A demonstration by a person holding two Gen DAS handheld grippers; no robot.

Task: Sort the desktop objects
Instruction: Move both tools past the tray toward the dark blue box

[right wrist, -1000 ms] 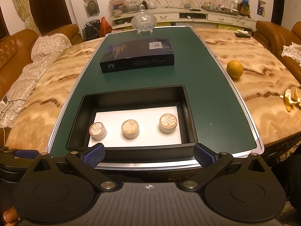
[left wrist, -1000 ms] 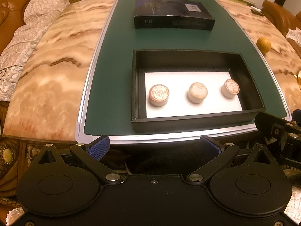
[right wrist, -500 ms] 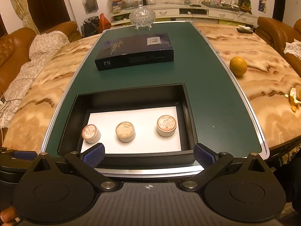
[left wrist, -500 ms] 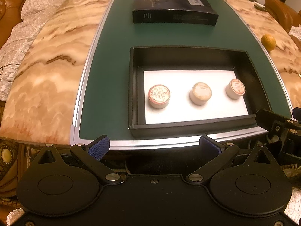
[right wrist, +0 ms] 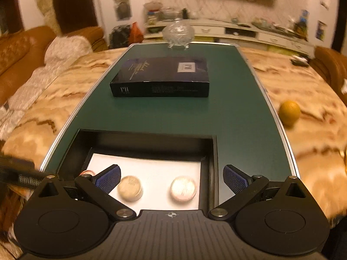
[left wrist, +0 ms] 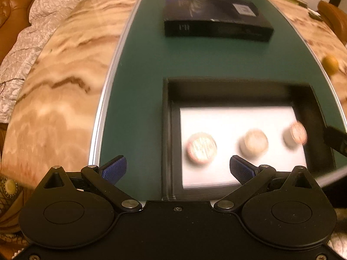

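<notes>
Left wrist view: three small round lidded tins (left wrist: 202, 148) sit in a row on white lining inside one open black rectangular tray (left wrist: 238, 91); the left gripper (left wrist: 177, 170) gapes wide, empty, above the tray's near-left corner. One dark closed box (left wrist: 216, 19) lies beyond on the green mat (left wrist: 141, 75).

Right wrist view: the right gripper (right wrist: 171, 178) gapes empty over two visible tins; one orange (right wrist: 289, 111) rests on the marble table (right wrist: 303, 86); brown sofas behind.

The right gripper (right wrist: 171, 178) hangs wide open over a black tray (right wrist: 213, 162) — two round tins (right wrist: 129, 188) inside. A dark box (right wrist: 160, 79) lies beyond.
</notes>
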